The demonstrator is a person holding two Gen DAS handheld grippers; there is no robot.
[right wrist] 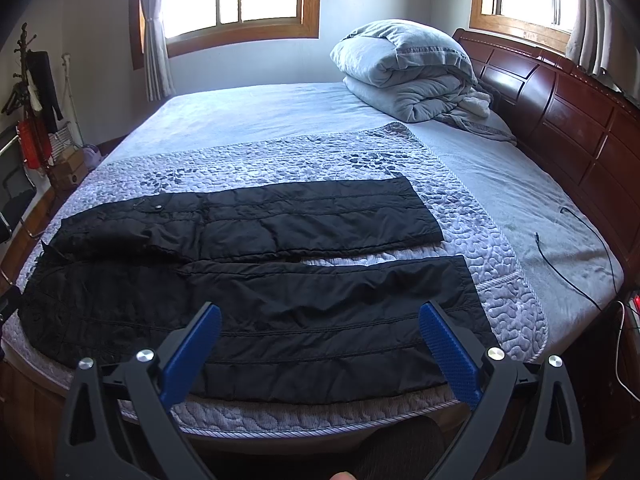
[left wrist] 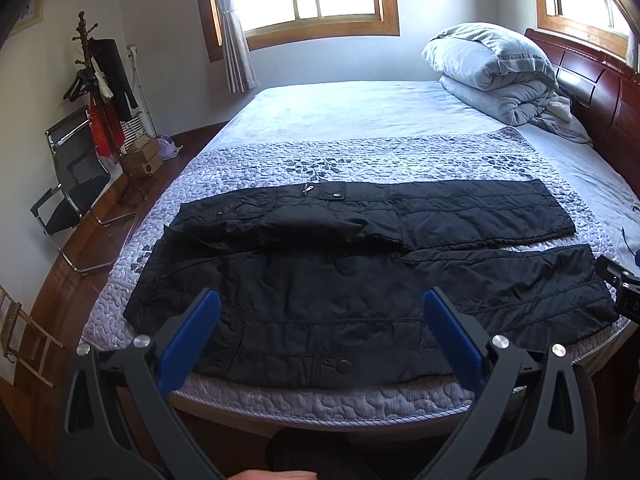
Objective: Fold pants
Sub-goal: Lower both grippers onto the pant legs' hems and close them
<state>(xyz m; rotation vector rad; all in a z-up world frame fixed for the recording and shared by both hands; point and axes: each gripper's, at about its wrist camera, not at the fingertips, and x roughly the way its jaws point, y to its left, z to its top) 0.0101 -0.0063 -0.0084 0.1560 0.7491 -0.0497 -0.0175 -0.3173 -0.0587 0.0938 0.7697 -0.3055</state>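
Black quilted pants lie spread flat on the bed's grey patterned quilt, waist to the left, both legs running right and slightly apart. In the right wrist view the pants show their legs and hems. My left gripper is open and empty, held above the waist part near the bed's front edge. My right gripper is open and empty, held above the near leg. The right gripper also shows at the right edge of the left wrist view.
A folded grey duvet sits at the bed's far right by the dark wooden headboard. A black cable lies on the sheet at right. A chair and coat stand stand left of the bed.
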